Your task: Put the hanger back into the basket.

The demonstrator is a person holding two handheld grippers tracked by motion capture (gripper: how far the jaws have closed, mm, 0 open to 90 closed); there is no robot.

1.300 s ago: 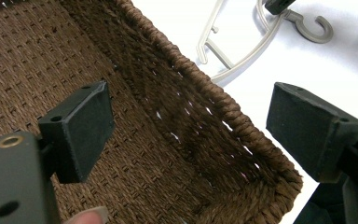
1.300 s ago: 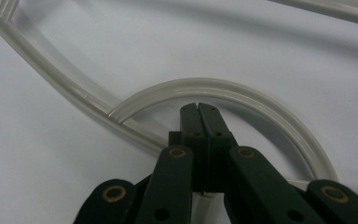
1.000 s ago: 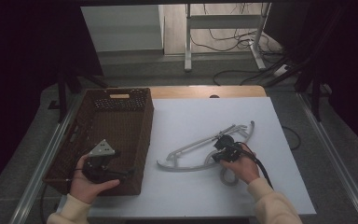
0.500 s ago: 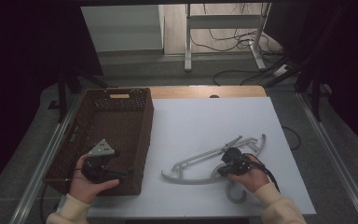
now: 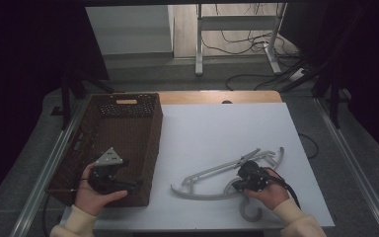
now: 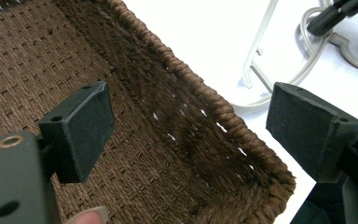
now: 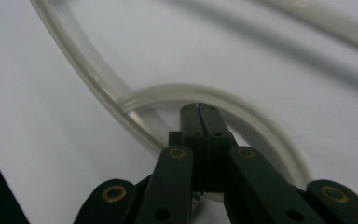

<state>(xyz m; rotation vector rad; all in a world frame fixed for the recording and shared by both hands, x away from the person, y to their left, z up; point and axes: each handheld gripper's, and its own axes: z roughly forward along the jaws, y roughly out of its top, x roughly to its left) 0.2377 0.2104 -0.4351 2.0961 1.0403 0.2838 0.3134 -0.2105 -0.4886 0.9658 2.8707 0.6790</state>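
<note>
A pale grey plastic clothes hanger (image 5: 212, 172) lies flat on the white table top (image 5: 217, 128), its hook pointing toward the person. My right gripper (image 5: 238, 182) is shut, jaws pressed together with nothing visible between them. In the right gripper view its tips (image 7: 198, 109) rest on the table inside the hanger's round neck loop (image 7: 242, 105). My left gripper (image 5: 131, 183) hangs open over the near right corner of a brown woven basket (image 5: 155, 143). In the left gripper view its jaws (image 6: 191, 126) stand wide apart above the basket's weave (image 6: 214, 100), with the hanger (image 6: 256, 70) beyond the rim.
The basket takes up the table's left side and its floor looks bare. Metal rails run along both table edges. Beyond the far edge stand a desk frame (image 5: 200, 44) and cables on the floor. The white sheet behind the hanger is open room.
The right hand has slid toward the right and nearer the person, and the hanger has shifted with it. The left hand and its gripper have stayed over the basket corner.
</note>
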